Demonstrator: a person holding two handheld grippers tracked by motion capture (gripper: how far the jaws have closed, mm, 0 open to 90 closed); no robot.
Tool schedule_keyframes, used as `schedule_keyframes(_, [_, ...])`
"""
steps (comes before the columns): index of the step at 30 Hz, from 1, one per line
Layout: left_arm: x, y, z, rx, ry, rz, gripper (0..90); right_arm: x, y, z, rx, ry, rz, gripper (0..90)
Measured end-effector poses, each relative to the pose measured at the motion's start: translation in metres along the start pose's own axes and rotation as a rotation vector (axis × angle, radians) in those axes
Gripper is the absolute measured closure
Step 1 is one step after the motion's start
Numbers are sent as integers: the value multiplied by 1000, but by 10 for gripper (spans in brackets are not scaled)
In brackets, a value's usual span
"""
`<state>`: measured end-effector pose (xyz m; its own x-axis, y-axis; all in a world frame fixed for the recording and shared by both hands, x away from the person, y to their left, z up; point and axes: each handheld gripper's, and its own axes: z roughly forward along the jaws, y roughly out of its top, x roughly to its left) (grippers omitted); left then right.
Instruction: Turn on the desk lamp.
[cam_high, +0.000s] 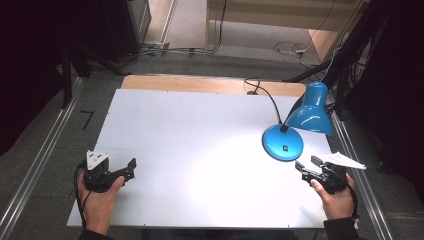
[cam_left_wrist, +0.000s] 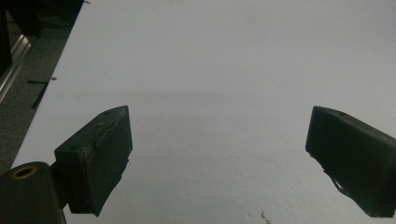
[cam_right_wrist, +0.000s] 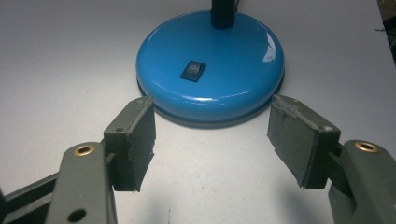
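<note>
Right gripper (cam_right_wrist: 212, 140), jaws wide, nearing lamp base (cam_right_wrist: 210, 65); likely next: pressing rocker switch (cam_right_wrist: 193, 70). Left gripper (cam_left_wrist: 219, 154) idling, jaws wide.

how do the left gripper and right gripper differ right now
The black left gripper sits near the white table's left edge with bare surface ahead of it; the black right gripper sits at the right, just short of the glossy blue round lamp base. In their own views, the left gripper's jaws stand wider apart than the right gripper's. Both are open, empty, and each is held in a hand.
</note>
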<state>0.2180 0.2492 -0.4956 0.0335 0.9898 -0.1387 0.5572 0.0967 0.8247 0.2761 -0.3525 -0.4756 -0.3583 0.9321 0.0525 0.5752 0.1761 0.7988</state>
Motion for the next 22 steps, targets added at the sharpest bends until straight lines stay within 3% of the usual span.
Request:
schedule_keyframes(14, [0,0,0,0,0,-1,75,-3,-3,-7,-5,-14,-2,309])
schedule_keyframes(22, [1,0,0,-1,4,-1,75,-15,-11,-12,10,-44,13,309])
